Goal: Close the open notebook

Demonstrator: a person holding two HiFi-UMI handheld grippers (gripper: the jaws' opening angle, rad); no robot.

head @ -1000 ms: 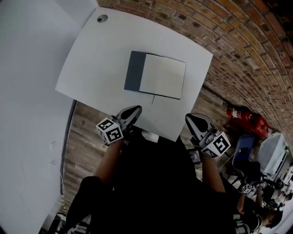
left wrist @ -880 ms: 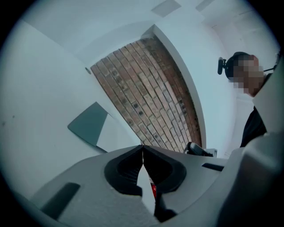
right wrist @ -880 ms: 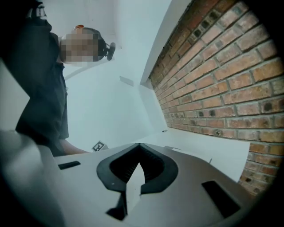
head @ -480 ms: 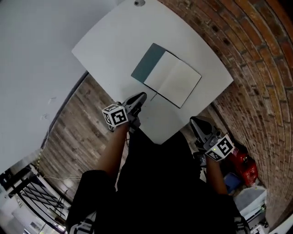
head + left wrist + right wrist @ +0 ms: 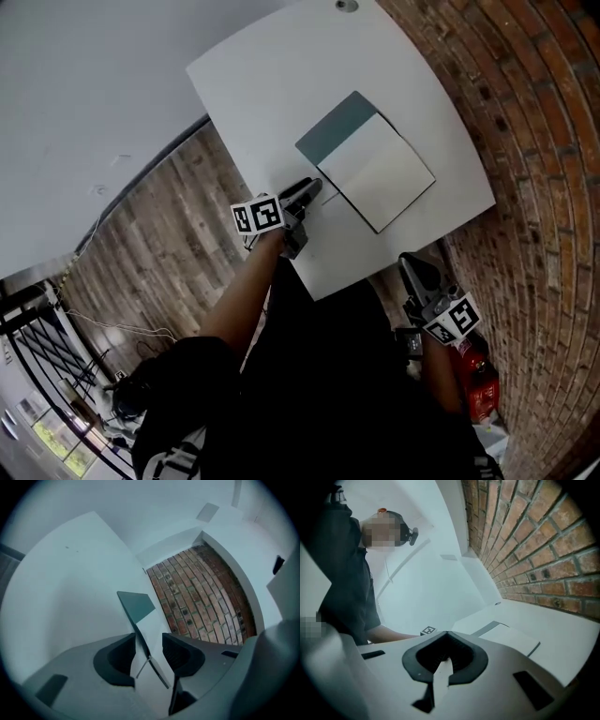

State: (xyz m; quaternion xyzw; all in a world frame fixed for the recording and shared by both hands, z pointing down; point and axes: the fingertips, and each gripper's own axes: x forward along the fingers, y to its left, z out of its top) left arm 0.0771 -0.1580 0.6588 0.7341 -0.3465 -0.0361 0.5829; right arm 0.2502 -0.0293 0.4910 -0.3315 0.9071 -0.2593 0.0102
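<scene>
Surface: white square tabletop (image 5: 272, 84), round cable hole (image 5: 346, 5) at its far corner. Room: red brick wall (image 5: 534, 112) on one side, plain white wall (image 5: 94, 94) on the other, grey-brown plank floor (image 5: 159, 234), red object (image 5: 476, 375) low by the bricks, too small to identify.

Item: open notebook with dark slate cover and cream pages (image 5: 384, 171), flat on the table, nearer the brick side.

Left gripper (image 5: 312, 187): over the table at the notebook's near corner. Its jaws have just been opening and stand wide; the corner shows in the gap, pads not pressing.

Right gripper (image 5: 411, 263): off the table's near edge, jaws closed together, nothing held.
</scene>
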